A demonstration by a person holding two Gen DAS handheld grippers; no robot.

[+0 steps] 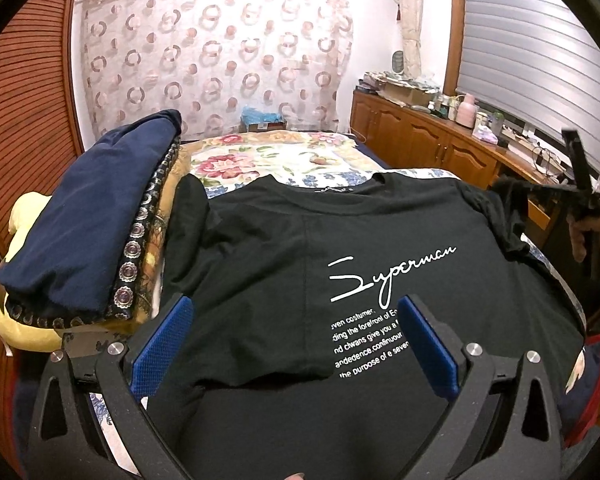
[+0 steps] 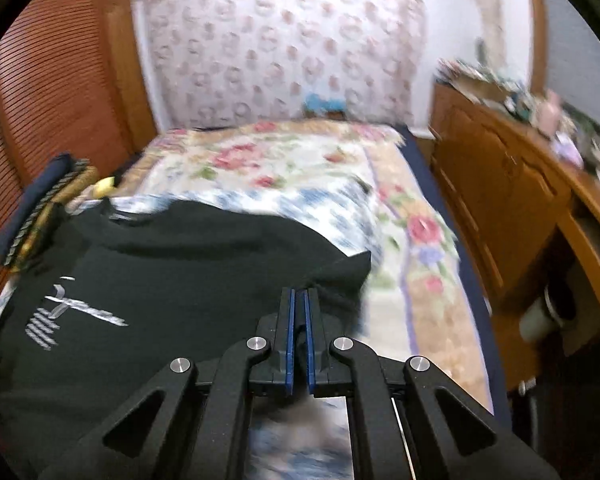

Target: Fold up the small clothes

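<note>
A black T-shirt (image 1: 284, 248) with white "Superman" lettering lies spread on the bed, collar at the far side. My left gripper (image 1: 296, 312) is open and empty, its blue pads wide apart above the shirt's near half. My right gripper (image 2: 299, 300) is shut on the shirt's right sleeve (image 2: 340, 276) and holds it lifted off the bedspread. It also shows in the left wrist view (image 1: 580, 196) at the far right with the sleeve hanging from it. The shirt (image 2: 172, 264) fills the left of the blurred right wrist view.
A stack of folded clothes, navy on top (image 1: 88, 216), sits left of the shirt on a yellow pillow (image 1: 24, 332). The floral bedspread (image 1: 268, 156) stretches away. A cluttered wooden cabinet (image 1: 428, 136) runs along the right wall. A louvred wooden door (image 1: 24, 128) is left.
</note>
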